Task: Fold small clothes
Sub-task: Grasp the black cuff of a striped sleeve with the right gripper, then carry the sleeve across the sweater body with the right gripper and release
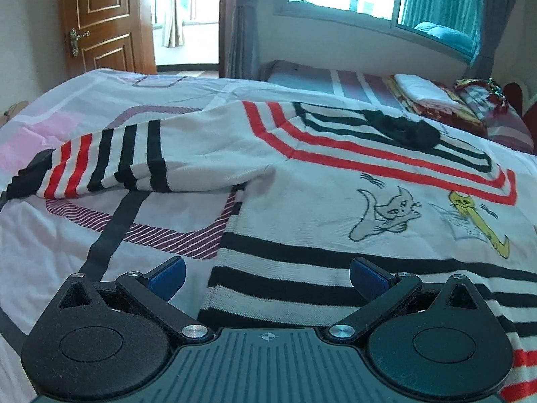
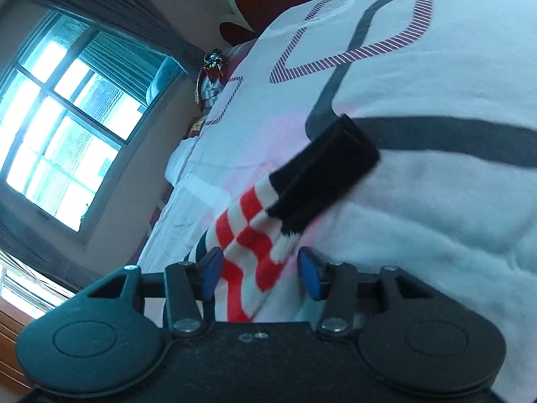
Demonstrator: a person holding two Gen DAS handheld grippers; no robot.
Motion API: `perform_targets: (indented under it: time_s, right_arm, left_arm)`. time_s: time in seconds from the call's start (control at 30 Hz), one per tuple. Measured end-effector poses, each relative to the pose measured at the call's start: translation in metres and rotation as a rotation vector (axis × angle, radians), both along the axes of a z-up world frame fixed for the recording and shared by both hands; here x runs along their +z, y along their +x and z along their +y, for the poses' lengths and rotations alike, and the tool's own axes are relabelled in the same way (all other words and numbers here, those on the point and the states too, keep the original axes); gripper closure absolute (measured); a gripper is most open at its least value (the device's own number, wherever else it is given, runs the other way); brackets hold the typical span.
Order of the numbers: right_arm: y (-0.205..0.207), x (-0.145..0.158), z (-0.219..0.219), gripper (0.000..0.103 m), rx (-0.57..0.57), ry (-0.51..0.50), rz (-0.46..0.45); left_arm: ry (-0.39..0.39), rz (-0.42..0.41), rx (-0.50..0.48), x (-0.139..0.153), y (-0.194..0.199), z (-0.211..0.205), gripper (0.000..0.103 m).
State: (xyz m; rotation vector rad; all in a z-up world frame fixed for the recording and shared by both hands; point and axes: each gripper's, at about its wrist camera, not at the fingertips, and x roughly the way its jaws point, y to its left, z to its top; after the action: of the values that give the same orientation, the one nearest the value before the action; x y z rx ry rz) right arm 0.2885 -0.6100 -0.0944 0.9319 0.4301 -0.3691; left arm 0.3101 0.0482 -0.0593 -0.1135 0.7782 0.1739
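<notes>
Knitwear covers much of the bed (image 1: 50, 235): a small white sweater (image 1: 302, 208) with black and red stripes lies spread flat on the patterned white bedspread, two cat drawings on its chest, its black collar toward the far edge of the bed where folded bedding (image 1: 433, 100) is stacked. One striped sleeve (image 1: 110, 161) stretches out sideways from the body across the bedspread. The left hand-held gripper (image 1: 266, 277) hovers low over the sweater's hem at the near edge of the bed, its blue-padded fingers (image 1: 167, 273) spread wide apart with nothing between them. In the right wrist view, the right hand-held gripper (image 2: 260, 275) has a sleeve end (image 2: 255, 245) running between its blue pads; the pads stand a little off the cloth on both sides, so I cannot tell whether they pinch it. The sleeve's black cuff (image 2: 325, 171) juts out ahead of the fingers above the bedspread. A window (image 2: 57, 114) with curtains sits beyond the far side of the bed, and a wooden door (image 1: 100, 20) stands at the far left.
</notes>
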Motion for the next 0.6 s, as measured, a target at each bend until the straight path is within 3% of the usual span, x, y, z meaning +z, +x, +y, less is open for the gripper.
perform_targets:
  time_s: [0.03, 0.07, 0.1, 0.13, 0.2, 0.33, 0.4, 0.47, 0.6]
  right_arm:
    - [0.007, -0.001, -0.001, 0.057, 0.004, -0.022, 0.014]
    - [0.011, 0.0, -0.001, 0.065, 0.007, -0.047, 0.033]
    - [0.014, 0.0, -0.001, 0.085, 0.005, -0.077, 0.068]
    - [0.015, -0.001, -0.002, 0.093, 0.003, -0.093, 0.09]
    - [0.01, -0.003, -0.008, 0.095, 0.011, -0.073, 0.069]
    - [0.011, 0.003, -0.005, 0.096, 0.038, -0.124, 0.089]
    - [0.022, 0.017, 0.01, 0.096, 0.065, -0.232, 0.099]
    - [0.031, 0.041, 0.047, 0.096, 0.132, -0.421, 0.081]
    - [0.05, 0.072, 0.143, 0.096, 0.372, -0.663, -0.021]
  left_arm:
    - [-0.006, 0.003, 0.002, -0.001, 0.001, 0.0, 0.0]
    - [-0.011, 0.005, 0.002, -0.001, 0.002, 0.001, 0.0]
    - [-0.015, 0.008, 0.003, -0.002, 0.003, 0.001, 0.0]
    - [-0.016, 0.011, 0.003, -0.002, 0.003, 0.002, 0.0]
    - [-0.015, 0.007, 0.003, -0.002, 0.003, 0.003, 0.0]
    - [-0.019, -0.001, 0.011, -0.001, 0.001, 0.012, 0.0]
    - [-0.019, 0.003, 0.037, 0.0, -0.001, 0.02, 0.0]
    - [-0.027, 0.008, 0.075, -0.001, -0.004, 0.03, 0.0]
    - [-0.114, 0.003, 0.089, -0.003, -0.011, 0.052, 0.0]
